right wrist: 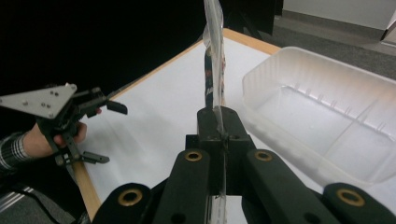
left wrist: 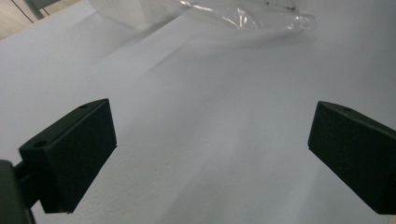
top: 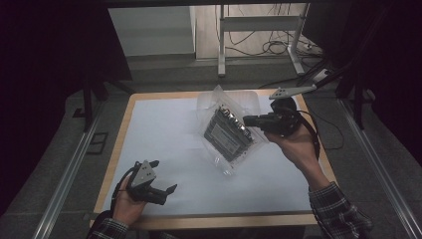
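A clear plastic bag (top: 230,133) with a dark, flat electronic part inside hangs tilted above the middle-right of the white table top (top: 164,124). My right gripper (top: 247,120) is shut on the bag's right edge. In the right gripper view the bag (right wrist: 214,60) rises edge-on from the pinched jaws of that gripper (right wrist: 219,128). My left gripper (top: 164,175) rests low near the table's front left corner, open and with nothing in it. Its two black jaws stand wide apart (left wrist: 210,149) over bare white surface, with the bag's lower end (left wrist: 243,16) farther off.
A clear, empty plastic tray (right wrist: 322,121) with ribbed dividers stands on the table beyond the bag. The table has a wooden rim (top: 119,149). The left gripper (right wrist: 109,133) and its hand are at the left of the right gripper view. Desk legs and cables lie on the floor behind.
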### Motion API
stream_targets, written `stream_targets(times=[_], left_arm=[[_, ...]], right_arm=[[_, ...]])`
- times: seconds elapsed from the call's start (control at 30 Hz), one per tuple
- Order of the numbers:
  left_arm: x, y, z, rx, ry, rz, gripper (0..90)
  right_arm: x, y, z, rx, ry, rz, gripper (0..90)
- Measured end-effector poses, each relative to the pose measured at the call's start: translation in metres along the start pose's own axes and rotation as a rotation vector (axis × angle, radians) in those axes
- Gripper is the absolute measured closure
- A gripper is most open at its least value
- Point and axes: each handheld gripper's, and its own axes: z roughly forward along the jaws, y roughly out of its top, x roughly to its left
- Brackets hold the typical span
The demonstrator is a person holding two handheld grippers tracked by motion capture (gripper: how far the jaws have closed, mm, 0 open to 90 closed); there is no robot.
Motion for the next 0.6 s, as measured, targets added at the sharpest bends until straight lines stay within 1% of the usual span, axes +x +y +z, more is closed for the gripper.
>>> stream_targets(times=[0.13,0.17,0.2,0.3,0.5,0.6], left_arm=[[0.000,0.000,0.001,0.002,-0.005,-0.004,0.8],[0.000,0.000,0.001,0.003,-0.008,-0.005,0.7],[0.000,0.000,0.001,0.004,-0.010,-0.006,0.7],[0.000,0.000,0.001,0.008,-0.012,-0.006,0.7],[-0.001,0.000,0.002,0.013,-0.014,-0.006,0.7],[-0.001,0.000,0.002,0.016,-0.018,-0.006,0.6]], right_arm=[[-0.003,0.007,-0.001,-0.002,0.001,0.005,89.4],[-0.006,0.011,-0.001,-0.004,-0.003,0.004,89.4],[-0.006,0.011,-0.001,-0.004,-0.003,0.004,89.4],[-0.010,0.020,0.000,-0.014,-0.004,0.014,89.4],[-0.016,0.031,0.002,-0.021,-0.005,0.023,89.4],[-0.020,0.038,0.006,-0.028,-0.013,0.025,89.4]])
